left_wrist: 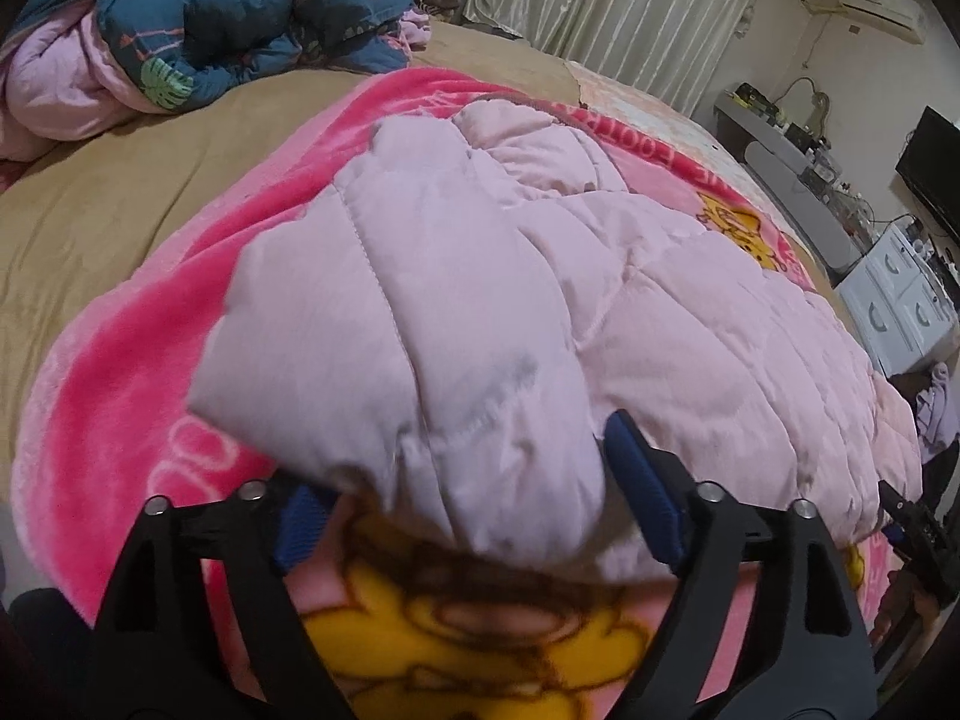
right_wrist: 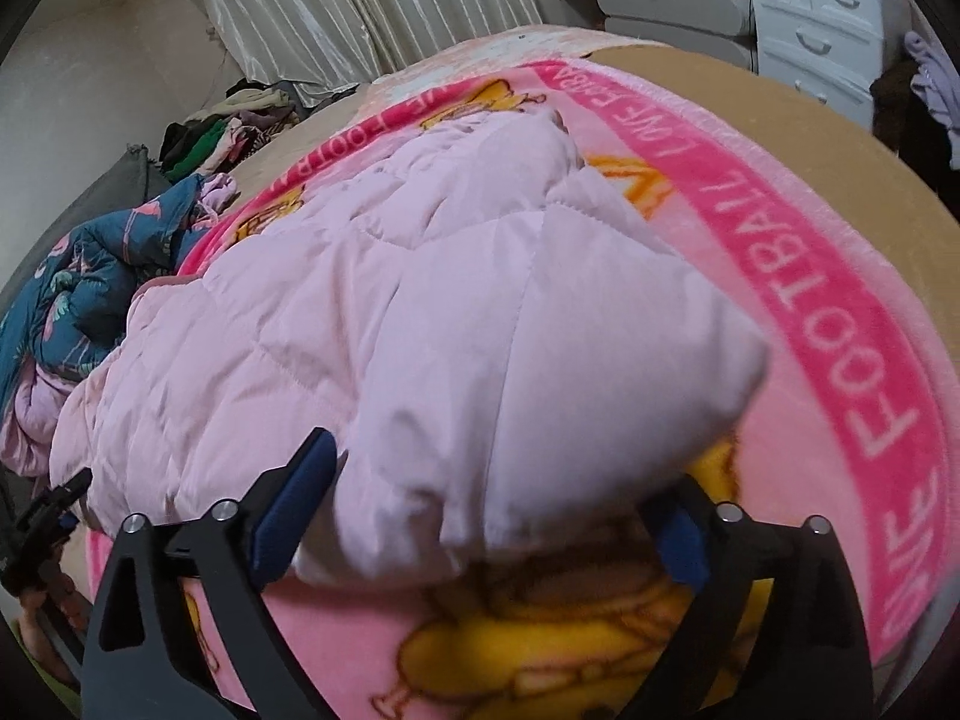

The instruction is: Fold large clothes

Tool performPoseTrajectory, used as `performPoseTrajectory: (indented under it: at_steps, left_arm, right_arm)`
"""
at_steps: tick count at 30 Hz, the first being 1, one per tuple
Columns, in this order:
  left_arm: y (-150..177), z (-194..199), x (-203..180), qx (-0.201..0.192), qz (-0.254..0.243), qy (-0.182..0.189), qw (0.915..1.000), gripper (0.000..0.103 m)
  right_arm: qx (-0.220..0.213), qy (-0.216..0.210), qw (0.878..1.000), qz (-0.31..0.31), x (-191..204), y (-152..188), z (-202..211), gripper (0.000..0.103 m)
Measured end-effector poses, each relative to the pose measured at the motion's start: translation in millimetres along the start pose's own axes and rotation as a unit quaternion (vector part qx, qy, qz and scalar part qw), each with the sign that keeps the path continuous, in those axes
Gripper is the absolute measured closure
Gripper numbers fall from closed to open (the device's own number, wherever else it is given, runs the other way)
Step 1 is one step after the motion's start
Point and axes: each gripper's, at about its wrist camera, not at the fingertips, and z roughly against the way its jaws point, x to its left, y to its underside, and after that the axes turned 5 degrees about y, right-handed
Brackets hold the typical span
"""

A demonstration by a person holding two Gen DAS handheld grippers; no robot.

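A pale pink quilted puffer jacket [left_wrist: 480, 276] lies on a bright pink cartoon blanket [left_wrist: 120, 408] on the bed; it also shows in the right wrist view [right_wrist: 384, 324]. My left gripper [left_wrist: 474, 498] is open, its blue-padded jaws on either side of the jacket's near left corner, which hides the left fingertip. My right gripper [right_wrist: 486, 516] is open with its jaws on either side of the jacket's near right corner, which covers the right fingertip. Each gripper shows at the other view's lower edge.
A tan sheet [left_wrist: 120, 192] covers the bed. A crumpled dark blue floral duvet [left_wrist: 228, 12] and a clothes pile [right_wrist: 228, 132] lie at the far end. White drawers [right_wrist: 822, 18], a grey shelf [left_wrist: 798, 180] and curtains [right_wrist: 336, 6] line the walls.
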Motion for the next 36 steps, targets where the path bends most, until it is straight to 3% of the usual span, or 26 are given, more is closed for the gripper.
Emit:
performPoseTrajectory:
  at_steps: [3, 4, 11, 22, 36]
  left_arm:
    - [6.4, 10.9, -4.4, -0.006, -0.013, -0.008, 0.9999, 0.019]
    - [8.8, 14.8, -5.3, -0.009, -0.015, -0.008, 0.9998, 0.01]
    - [20.7, 47.7, -23.5, -0.046, -0.055, -0.027, 0.997, 0.009]
    - [43.1, 92.4, -54.5, -0.086, -0.098, -0.001, 0.9914, 0.009]
    - [90.2, 101.5, -76.6, -0.087, -0.129, 0.029, 0.9874, 0.009]
  right_arm:
    - [-0.016, 0.008, 1.0, 0.008, 0.8, 8.0, 12.7, 0.004]
    - [-0.024, 0.01, 1.0, 0.014, 1.8, 11.7, 19.5, 0.004]
    - [-0.069, 0.004, 0.997, 0.041, 12.5, 24.7, 59.7, 0.004]
    - [-0.132, -0.021, 0.986, 0.1, 41.6, 50.6, 124.5, 0.004]
    - [-0.136, -0.017, 0.977, 0.16, 70.9, 99.8, 143.7, 0.004]
